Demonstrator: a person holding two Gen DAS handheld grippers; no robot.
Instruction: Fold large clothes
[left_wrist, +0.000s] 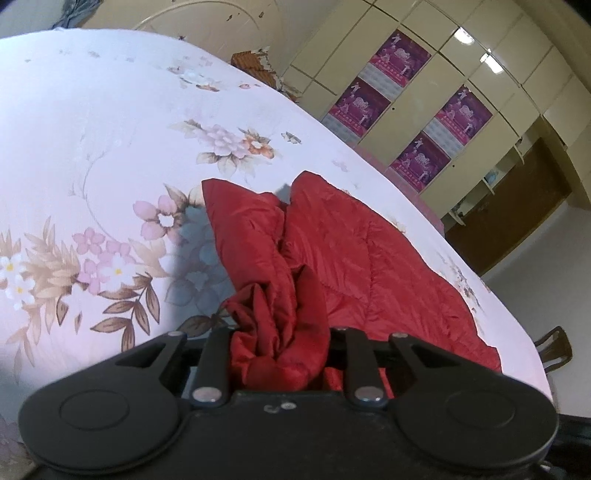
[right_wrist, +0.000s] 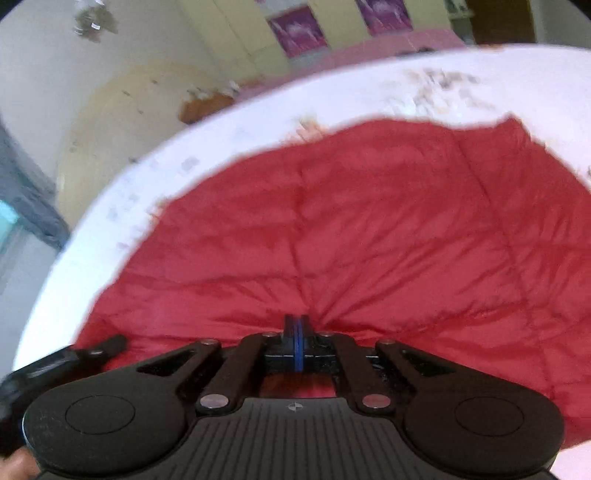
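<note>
A red quilted garment (left_wrist: 369, 258) lies spread on a bed with a white floral sheet (left_wrist: 110, 147). One edge of it is bunched into a thick wad that runs up between the jaws of my left gripper (left_wrist: 280, 332), which is shut on it; the fabric hides the fingertips. In the right wrist view the garment (right_wrist: 369, 221) fills most of the picture over the sheet (right_wrist: 258, 110). My right gripper (right_wrist: 296, 321) has its blue-padded fingers pressed together at the near edge, and creases in the cloth fan out from its tip.
A cream wardrobe with purple posters (left_wrist: 406, 110) stands beyond the bed's far side. A brown chair back (left_wrist: 554, 347) shows at the right edge. A black gripper part (right_wrist: 55, 365) and a hand (right_wrist: 14, 465) sit at the lower left of the right wrist view.
</note>
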